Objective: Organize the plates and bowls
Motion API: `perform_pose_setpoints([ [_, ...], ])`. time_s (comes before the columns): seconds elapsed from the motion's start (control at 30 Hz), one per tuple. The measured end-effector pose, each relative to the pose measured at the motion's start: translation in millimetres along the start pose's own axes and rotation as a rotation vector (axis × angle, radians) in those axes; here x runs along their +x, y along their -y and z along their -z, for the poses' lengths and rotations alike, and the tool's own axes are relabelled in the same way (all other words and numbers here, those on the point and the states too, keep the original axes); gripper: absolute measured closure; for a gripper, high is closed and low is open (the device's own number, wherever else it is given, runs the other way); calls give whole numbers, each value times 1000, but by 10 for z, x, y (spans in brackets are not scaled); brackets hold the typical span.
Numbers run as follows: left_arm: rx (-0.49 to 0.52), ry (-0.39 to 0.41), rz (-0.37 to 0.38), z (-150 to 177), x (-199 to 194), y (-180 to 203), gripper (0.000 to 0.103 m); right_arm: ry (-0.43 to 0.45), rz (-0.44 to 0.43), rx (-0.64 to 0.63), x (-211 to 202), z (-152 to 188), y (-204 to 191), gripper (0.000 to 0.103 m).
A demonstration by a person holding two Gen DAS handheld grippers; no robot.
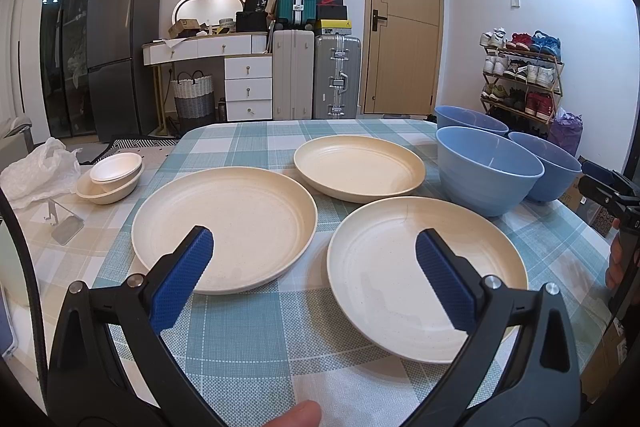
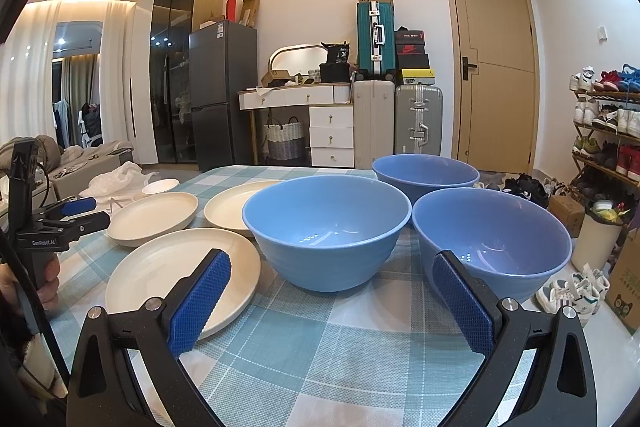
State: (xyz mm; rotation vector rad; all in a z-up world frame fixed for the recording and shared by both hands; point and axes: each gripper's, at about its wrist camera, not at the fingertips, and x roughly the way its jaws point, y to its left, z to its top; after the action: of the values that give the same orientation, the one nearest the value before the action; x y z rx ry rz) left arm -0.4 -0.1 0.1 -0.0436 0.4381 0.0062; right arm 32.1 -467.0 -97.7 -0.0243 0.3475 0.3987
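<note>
Bench (image 1: 256,347): three plates (image 1: 224,227), three bowls (image 2: 326,231) at my 1 o'clock. Both my hand-held grippers, left (image 1: 314,243) and right (image 2: 332,267), released, empty. Judged light, stiff, smooth; pinch by rims.

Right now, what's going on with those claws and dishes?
Left gripper open, right gripper open, both empty. Three cream round plates, three blue plastic bowls unstacked. Nothing blocking.

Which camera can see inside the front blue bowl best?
The right wrist view. It faces the front blue bowl straight on, showing the rim and the empty inside down to the bottom. The left wrist view shows that bowl off to the right, mostly its outer wall and only a strip of the inside.
</note>
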Motion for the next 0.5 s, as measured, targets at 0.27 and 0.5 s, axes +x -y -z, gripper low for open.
perform_pose_setpoints([
  [0.27,-1,-2,-1,-1,3,-2,2,-1,-3,1,-10,6,-45,0],
  [0.5,-1,-3,0,0,0,-1,2,-2,-4,1,18,12,-67,0],
])
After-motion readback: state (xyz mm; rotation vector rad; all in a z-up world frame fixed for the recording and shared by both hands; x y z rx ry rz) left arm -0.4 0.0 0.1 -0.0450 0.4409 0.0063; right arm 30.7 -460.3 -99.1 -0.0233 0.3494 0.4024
